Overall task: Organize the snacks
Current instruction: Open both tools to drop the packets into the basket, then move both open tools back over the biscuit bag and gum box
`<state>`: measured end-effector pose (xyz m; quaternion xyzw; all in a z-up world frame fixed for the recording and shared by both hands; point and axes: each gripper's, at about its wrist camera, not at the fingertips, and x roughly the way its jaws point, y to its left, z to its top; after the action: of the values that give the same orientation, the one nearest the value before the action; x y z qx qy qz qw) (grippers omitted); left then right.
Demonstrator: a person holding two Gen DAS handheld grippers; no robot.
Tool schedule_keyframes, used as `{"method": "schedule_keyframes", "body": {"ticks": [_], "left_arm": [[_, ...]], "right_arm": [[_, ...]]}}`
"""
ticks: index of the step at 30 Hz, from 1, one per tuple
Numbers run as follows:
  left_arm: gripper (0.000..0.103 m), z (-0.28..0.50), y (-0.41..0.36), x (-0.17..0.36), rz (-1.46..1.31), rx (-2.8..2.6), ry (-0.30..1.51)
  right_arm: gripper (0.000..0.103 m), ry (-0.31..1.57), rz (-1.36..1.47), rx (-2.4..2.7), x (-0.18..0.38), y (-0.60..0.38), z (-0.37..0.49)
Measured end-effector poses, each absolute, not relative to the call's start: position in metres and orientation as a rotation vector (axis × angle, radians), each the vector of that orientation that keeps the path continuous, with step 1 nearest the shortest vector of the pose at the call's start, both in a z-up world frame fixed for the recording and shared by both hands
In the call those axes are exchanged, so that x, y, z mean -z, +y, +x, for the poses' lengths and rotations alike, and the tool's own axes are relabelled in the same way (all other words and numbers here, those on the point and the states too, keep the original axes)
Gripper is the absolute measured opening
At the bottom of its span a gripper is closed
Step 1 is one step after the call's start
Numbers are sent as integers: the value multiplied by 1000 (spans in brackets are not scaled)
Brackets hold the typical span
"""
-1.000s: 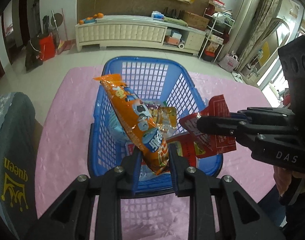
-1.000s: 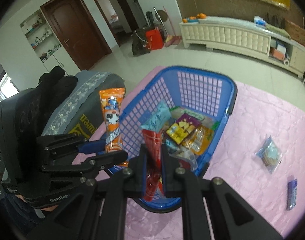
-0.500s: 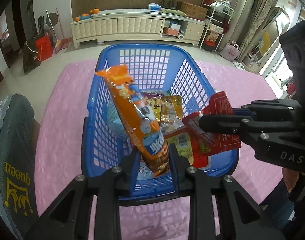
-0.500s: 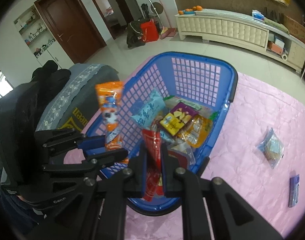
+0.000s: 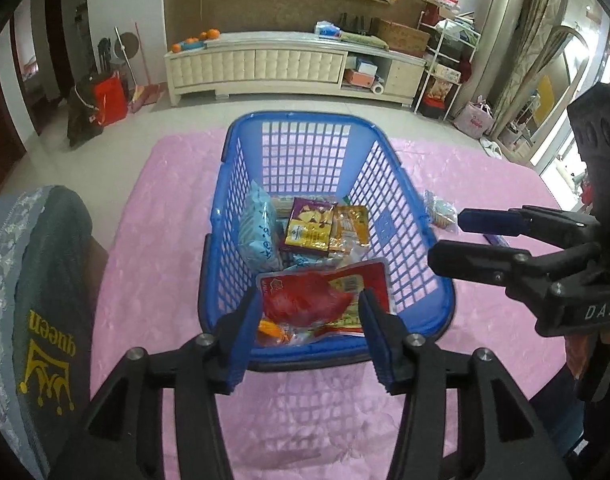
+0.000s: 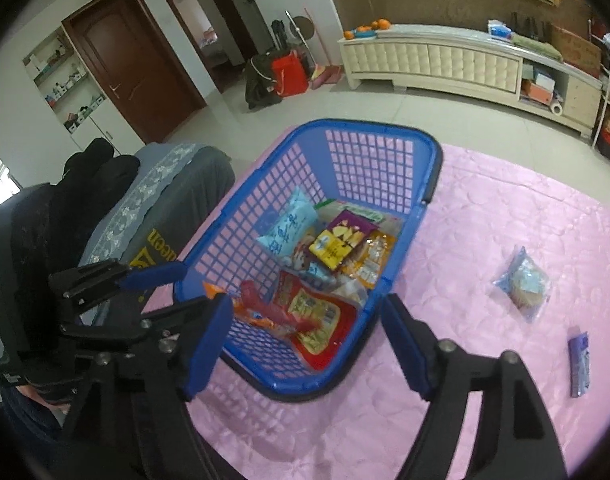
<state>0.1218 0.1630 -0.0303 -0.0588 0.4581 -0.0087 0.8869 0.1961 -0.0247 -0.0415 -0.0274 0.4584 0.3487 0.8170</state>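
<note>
A blue plastic basket point(image 5: 409, 204) point(image 6: 433, 168) stands on the pink cloth and holds several snack packs. A red pack point(image 5: 325, 294) point(image 6: 317, 316) lies on top at the near end, with the orange pack point(image 5: 271, 326) point(image 6: 213, 290) partly under it. My left gripper point(image 5: 309, 332) is open and empty above the basket's near rim. My right gripper point(image 6: 305, 344) is open and empty over the basket's near corner; it also shows in the left wrist view point(image 5: 453, 236).
A clear bag with a round snack point(image 6: 525, 282) and a small purple pack point(image 6: 579, 364) lie on the pink cloth point(image 6: 505, 220) right of the basket. A grey cushioned chair point(image 5: 37, 300) stands at the table's left. A cream cabinet point(image 5: 265, 66) is across the floor.
Both grippers have opened. The orange pack left the left gripper and the red pack left the right gripper; both now lie in the basket's near end.
</note>
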Motion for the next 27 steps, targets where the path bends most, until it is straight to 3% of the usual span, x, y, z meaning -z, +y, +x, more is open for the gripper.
{"method": "schedule_keyframes", "body": {"ticks": [14, 27], "left_arm": [[51, 127, 86, 2, -39, 95, 881], [54, 171, 1, 34, 2, 221, 940]], "right_arm": [[80, 874, -71, -628, 24, -101, 164], [80, 879, -22, -501, 39, -186, 171]]}}
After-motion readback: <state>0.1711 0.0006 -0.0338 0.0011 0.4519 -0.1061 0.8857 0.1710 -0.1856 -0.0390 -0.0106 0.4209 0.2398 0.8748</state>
